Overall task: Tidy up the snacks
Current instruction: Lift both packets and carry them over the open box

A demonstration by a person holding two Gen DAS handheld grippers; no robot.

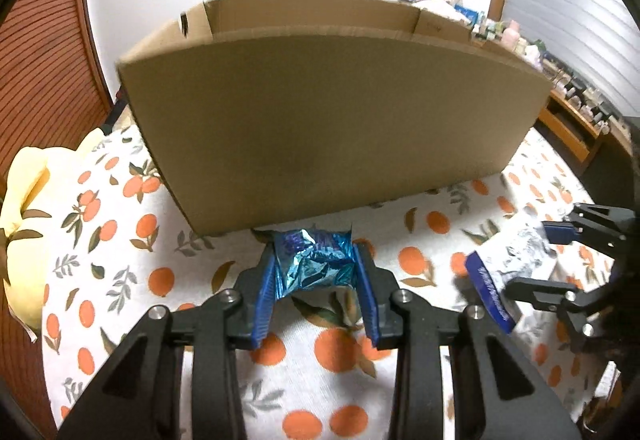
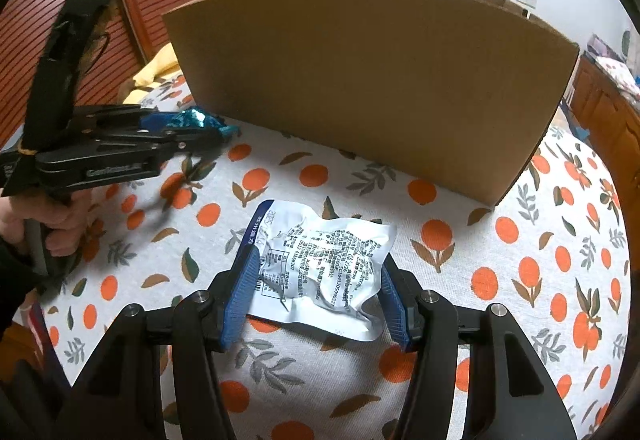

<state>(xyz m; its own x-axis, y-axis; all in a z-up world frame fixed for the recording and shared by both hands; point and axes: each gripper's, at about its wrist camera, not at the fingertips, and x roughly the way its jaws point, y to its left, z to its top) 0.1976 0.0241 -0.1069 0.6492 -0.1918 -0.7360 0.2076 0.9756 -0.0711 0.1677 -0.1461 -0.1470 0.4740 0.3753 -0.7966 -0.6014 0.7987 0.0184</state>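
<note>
A: We have the left gripper (image 1: 314, 260) clamped on a crinkled blue foil snack packet (image 1: 314, 264). Both blue ribbed pads press its sides. In the right wrist view the packet sits clear of the cloth, just in front of the box's left end.

B: Confirmed. Our right gripper (image 2: 316, 276) holds a flat white plastic snack pouch with black print and a blue edge strip (image 2: 320, 260). Pads touch both sides of it; the pouch is crumpled between them.

A: Is the pouch lifted?

B: We cannot tell. It sits low over the white tablecloth with orange fruit print (image 2: 520, 280), well in front of the box.

A: The large brown cardboard box (image 1: 332, 128) stands upright on the cloth, open at the top, its long wall facing us. We cannot see inside.

B: Same here. The person's left hand (image 2: 60, 224) wraps the left tool's handle at the left edge of our view.

A: Both snacks are outside the box. A pale yellow cloth bundle (image 1: 28, 220) lies at the table's left edge, well apart from the packet.
</note>
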